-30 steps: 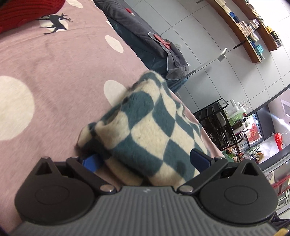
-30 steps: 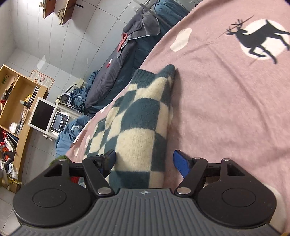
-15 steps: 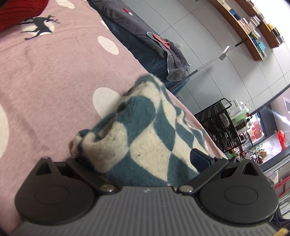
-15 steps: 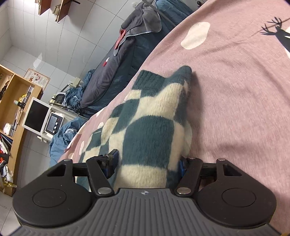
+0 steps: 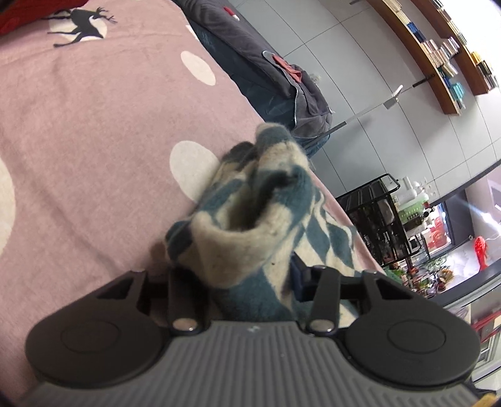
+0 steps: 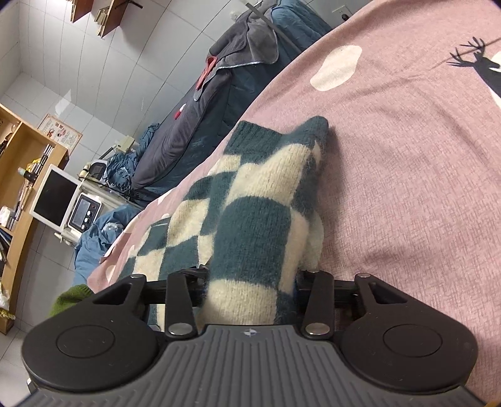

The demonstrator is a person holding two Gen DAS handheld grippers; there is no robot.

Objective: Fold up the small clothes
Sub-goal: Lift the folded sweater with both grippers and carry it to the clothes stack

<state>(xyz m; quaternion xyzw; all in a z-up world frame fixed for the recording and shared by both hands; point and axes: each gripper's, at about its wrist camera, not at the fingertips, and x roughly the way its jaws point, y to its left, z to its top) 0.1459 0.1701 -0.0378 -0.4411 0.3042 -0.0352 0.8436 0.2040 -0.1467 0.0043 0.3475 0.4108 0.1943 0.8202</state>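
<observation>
Both jaws have just been closing, and each pair now pinches the checkered knit: my left gripper [image 5: 250,281] squeezes a bunched, puckered end of the sweater [image 5: 247,225], my right gripper [image 6: 250,281] clamps a thick folded edge of the same sweater [image 6: 250,225]. It is fuzzy wool in teal and cream squares, with a ribbed teal hem at its far end in the right view. The cloth fills the gap between the fingers on both sides and lies on the bedspread [image 6: 407,188], near the bed's edge. That bedspread is a fine-ribbed pink knit with cream dots and a black deer print [image 5: 81,26]. Beyond the sweater, off the bed's edge, a dark grey quilted coat [image 6: 200,125] hangs; past it in the left view stand a black wire rack [image 5: 375,213] and wall shelves [image 5: 438,53].
</observation>
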